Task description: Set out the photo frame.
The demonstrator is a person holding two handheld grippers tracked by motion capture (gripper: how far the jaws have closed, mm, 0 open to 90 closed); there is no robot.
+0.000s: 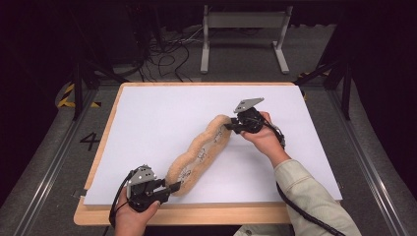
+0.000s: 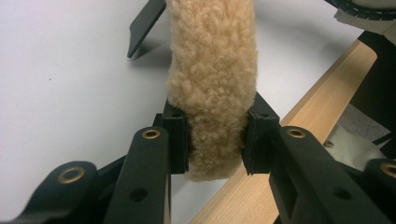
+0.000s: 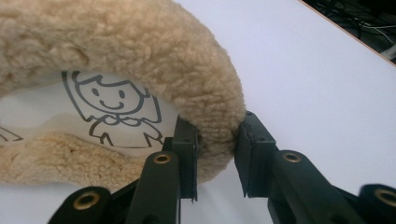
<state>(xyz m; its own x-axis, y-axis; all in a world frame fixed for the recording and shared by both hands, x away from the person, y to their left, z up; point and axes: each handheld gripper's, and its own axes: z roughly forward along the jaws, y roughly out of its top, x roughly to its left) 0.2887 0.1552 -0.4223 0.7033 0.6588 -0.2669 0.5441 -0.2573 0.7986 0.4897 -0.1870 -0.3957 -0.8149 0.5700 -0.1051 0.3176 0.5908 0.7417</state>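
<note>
a long tan fleece piece (image 1: 199, 153) with a white, cartoon-printed inner face lies diagonally across the white tabletop (image 1: 147, 118), from the lower centre of the high view up toward the right of centre. the left tool (image 1: 169, 188) is clenched on its near end at the lower left, pads pressing both sides of the fleece. the right tool (image 1: 230, 126) pinches the far end's fleece rim between its pads. the fleece curls over the printed lining there.
</note>
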